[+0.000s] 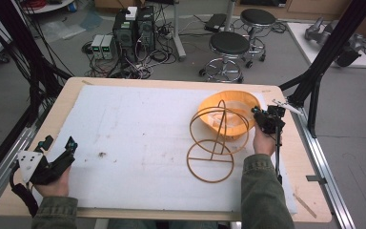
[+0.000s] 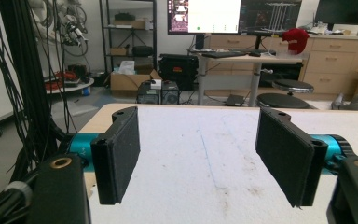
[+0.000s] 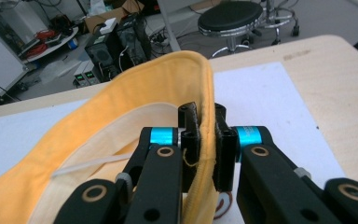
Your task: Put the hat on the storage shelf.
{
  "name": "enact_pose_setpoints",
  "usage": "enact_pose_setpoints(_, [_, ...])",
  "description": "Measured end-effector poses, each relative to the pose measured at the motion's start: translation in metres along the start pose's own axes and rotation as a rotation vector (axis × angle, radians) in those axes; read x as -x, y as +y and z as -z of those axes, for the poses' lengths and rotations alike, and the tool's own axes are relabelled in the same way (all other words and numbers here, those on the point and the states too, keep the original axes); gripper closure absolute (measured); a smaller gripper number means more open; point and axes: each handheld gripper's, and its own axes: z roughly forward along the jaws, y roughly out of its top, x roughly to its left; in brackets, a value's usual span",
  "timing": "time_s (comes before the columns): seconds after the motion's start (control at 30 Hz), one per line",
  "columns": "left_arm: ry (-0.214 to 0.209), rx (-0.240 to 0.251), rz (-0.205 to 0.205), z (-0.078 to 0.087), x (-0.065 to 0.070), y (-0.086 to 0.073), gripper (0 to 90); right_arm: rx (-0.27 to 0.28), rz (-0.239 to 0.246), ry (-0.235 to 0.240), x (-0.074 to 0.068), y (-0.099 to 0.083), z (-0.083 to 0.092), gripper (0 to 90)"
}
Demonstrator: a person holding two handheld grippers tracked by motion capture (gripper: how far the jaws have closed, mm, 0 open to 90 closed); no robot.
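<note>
An orange-yellow fabric hat (image 1: pixel 228 107) rests tilted on top of a tan wire stand (image 1: pixel 212 152) made of rings, at the right of the table. My right gripper (image 1: pixel 257 112) comes at it from the right and is shut on the hat's rim. In the right gripper view the two black pads (image 3: pixel 206 121) pinch the stitched edge of the hat (image 3: pixel 121 116), whose pale lining faces me. My left gripper (image 1: pixel 58 142) sits low at the table's near left corner. Its jaws stand wide open (image 2: pixel 205 140) with nothing between them.
A white foam mat (image 1: pixel 133 133) covers most of the wooden table. A black frame post (image 1: pixel 314 81) rises just right of the hat. Beyond the far edge stand two stools (image 1: pixel 228 45), computers and tangled cables on the floor.
</note>
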Motion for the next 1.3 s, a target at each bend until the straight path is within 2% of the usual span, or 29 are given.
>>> enact_pose_setpoints(0.3, [-0.011, 0.0, -0.003, 0.0, 0.002, 0.0, 30.9, 0.071, 0.055, 0.033, -0.012, 0.002, 0.007, 84.9])
enact_pose_setpoints(0.4, [-0.013, -0.003, -0.004, 0.0, 0.002, -0.001, 30.9, 0.098, 0.057, 0.044, -0.013, 0.003, 0.01, 84.8])
enact_pose_setpoints(0.47, [-0.015, -0.005, -0.005, 0.0, 0.001, -0.001, 30.9, 0.125, 0.056, 0.07, -0.013, 0.004, 0.011, 84.8])
enact_pose_setpoints(0.6, [-0.013, -0.005, 0.0, 0.0, 0.0, -0.002, 30.8, 0.217, 0.099, 0.08, -0.017, 0.007, 0.02, 84.6])
enact_pose_setpoints(0.73, [-0.01, -0.008, 0.002, 0.001, -0.001, -0.002, 30.9, 0.361, 0.178, 0.076, -0.023, 0.012, 0.033, 84.4])
enact_pose_setpoints(0.87, [-0.017, -0.011, -0.001, 0.0, 0.0, -0.003, 30.8, 0.448, 0.194, 0.07, -0.024, 0.015, 0.044, 84.5])
enact_pose_setpoints(1.0, [-0.021, -0.01, -0.002, 0.0, 0.001, -0.003, 30.8, 0.507, 0.182, 0.079, -0.024, 0.018, 0.054, 84.5])
enact_pose_setpoints(1.2, [-0.023, -0.008, 0.0, 0.0, 0.002, -0.003, 30.9, 0.555, 0.205, 0.105, -0.031, 0.027, 0.065, 84.5])
enact_pose_setpoints(1.3, [-0.024, -0.008, 0.0, 0.0, 0.002, -0.003, 30.8, 0.584, 0.237, 0.118, -0.039, 0.034, 0.071, 84.5])
